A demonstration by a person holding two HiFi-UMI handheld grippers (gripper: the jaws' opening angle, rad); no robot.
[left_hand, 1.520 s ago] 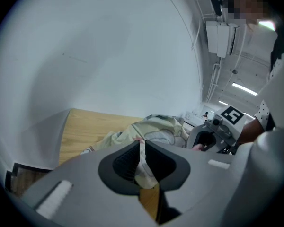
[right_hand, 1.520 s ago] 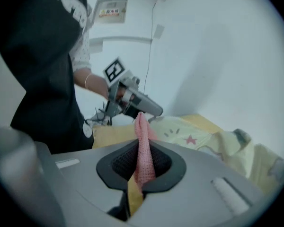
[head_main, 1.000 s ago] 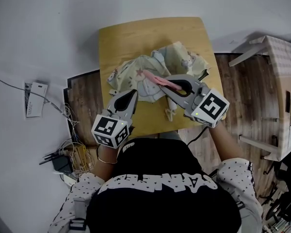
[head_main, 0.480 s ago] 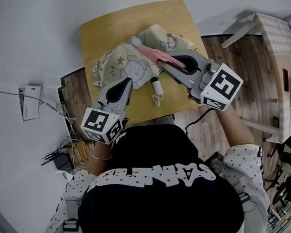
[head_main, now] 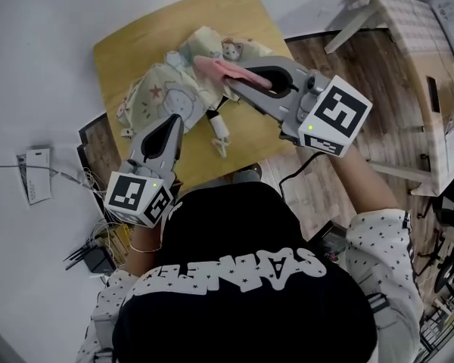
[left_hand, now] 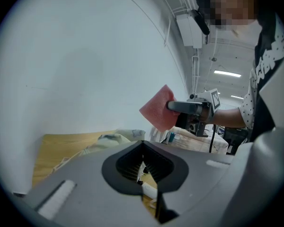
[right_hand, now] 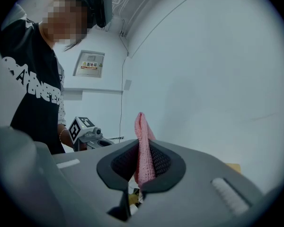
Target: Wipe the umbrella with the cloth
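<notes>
Umbrella [head_main: 174, 89], one, lies on one table [head_main: 129, 44]; above it two grippers: right gripper [head_main: 231, 85] clamps the one pink cloth [head_main: 212, 68], left gripper [head_main: 172, 123] sits closed; both have risen since earlier.

The umbrella [head_main: 174, 82] lies collapsed and crumpled across the wooden tabletop [head_main: 136, 40]. Its fabric is pale yellow-green with cartoon prints, and its white handle [head_main: 218, 123] and strap point toward the near edge. The pink knitted cloth [head_main: 212, 67] is pinched in the right gripper [head_main: 234, 82], in the air over the umbrella's right side.
</notes>
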